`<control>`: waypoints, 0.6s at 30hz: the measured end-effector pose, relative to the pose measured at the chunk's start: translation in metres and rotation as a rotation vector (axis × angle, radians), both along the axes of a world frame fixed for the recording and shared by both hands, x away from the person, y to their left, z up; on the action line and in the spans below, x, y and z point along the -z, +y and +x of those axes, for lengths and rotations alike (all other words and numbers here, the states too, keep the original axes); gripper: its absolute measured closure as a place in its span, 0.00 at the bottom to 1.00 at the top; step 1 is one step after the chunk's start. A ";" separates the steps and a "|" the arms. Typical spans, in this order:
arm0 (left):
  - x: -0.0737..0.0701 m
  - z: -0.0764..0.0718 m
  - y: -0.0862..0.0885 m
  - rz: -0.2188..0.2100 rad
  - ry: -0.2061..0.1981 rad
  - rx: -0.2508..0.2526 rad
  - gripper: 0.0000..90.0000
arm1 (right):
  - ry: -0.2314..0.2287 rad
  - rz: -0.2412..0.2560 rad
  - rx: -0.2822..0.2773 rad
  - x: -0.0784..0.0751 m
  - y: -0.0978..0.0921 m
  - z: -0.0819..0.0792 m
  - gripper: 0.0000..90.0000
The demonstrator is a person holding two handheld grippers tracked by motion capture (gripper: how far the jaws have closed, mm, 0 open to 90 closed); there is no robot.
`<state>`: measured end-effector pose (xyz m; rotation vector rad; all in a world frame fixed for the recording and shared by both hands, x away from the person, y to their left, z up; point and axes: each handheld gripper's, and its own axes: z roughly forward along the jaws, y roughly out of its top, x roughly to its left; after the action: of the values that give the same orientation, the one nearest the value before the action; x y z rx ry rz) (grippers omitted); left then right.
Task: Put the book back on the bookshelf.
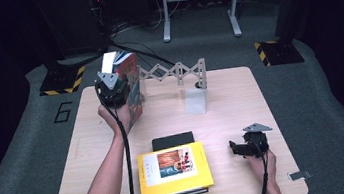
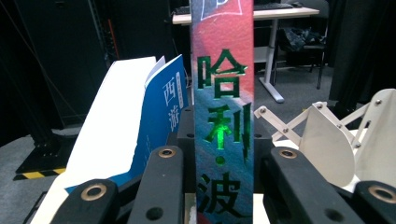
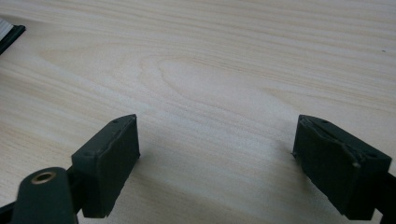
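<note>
A: What sits nearest the bottom edge of the high view?

B: A yellow book (image 1: 174, 170) lies flat at lower centre of the wooden table (image 1: 241, 98), on top of a black book (image 1: 172, 140) whose far edge shows just above it. To the lower right, the right gripper (image 1: 237, 149) rests low over bare wood, held by the person's right hand (image 1: 259, 158).

A: And its jaws?

B: Wide apart. In the right gripper view the right gripper (image 3: 215, 158) has only the table's pale grain (image 3: 210, 70) between the two black pads, nothing held. A dark corner of a book (image 3: 9, 35) shows at the upper left of that view.

A: Further up?

B: At the upper left of the table in the high view, the left gripper (image 1: 118, 91) is raised beside an upright colourful book (image 1: 130, 85). In the left gripper view the left gripper (image 2: 223, 172) has its jaws clamped on that book's spine (image 2: 223, 116), which stands vertical through the centre of the frame with green characters on it.

A: What is beside it?

B: A blue book (image 2: 161, 121) with white pages leans just to its left. A white expanding book rack (image 1: 176, 71) runs along the far edge of the table, with a white bookend (image 1: 195, 99) at its right end. Beyond lie grey floor and a desk frame (image 1: 197, 0).
</note>
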<state>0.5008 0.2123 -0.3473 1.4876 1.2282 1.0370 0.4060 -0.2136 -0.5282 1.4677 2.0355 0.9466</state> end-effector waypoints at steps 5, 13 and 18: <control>0.005 0.006 -0.003 -0.001 -0.011 -0.022 0.83 | -0.002 0.000 0.002 0.000 0.000 0.000 0.15; 0.015 0.015 -0.010 0.000 -0.039 -0.056 0.83 | 0.001 0.007 0.000 0.000 0.000 0.000 0.15; 0.022 0.018 -0.014 0.023 -0.062 -0.066 0.83 | 0.002 0.006 -0.003 0.000 0.000 0.000 0.15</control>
<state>0.5189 0.1981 -0.3698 1.4296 1.2326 1.1361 0.4056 -0.2134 -0.5281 1.4702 2.0383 0.9535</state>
